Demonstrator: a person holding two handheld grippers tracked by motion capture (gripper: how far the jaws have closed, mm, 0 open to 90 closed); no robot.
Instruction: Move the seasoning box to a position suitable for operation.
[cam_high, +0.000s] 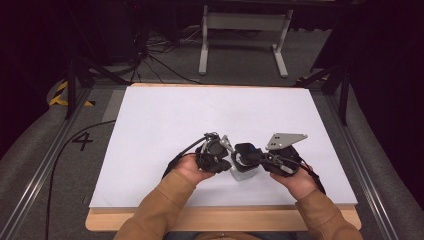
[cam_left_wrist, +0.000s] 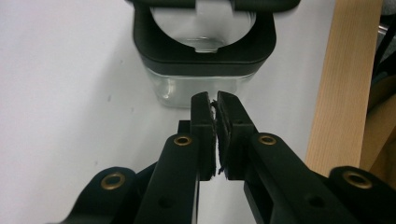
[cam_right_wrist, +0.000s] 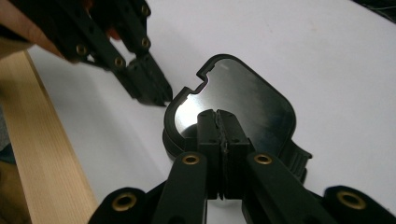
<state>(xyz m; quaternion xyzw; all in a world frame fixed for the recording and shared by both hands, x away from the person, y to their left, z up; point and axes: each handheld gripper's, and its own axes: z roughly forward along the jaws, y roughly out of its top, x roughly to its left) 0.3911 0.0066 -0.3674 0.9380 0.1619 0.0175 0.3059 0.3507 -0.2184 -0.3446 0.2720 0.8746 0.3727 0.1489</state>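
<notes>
Clear glass jar (cam_high: 243, 171) with black hinged lid (cam_right_wrist: 243, 105), near table (cam_high: 165, 120) edge: rigid, smooth, breakable; best held by its collar. Right gripper (cam_right_wrist: 218, 116) closed against the lid; left gripper (cam_left_wrist: 214, 105) nearly closed, empty.

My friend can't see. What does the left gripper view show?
The left gripper's two black jaws, nearly closed with nothing between them, point at a clear glass container with a black rim, just ahead on the white table. A strip of light wooden edge runs down the right side.
</notes>
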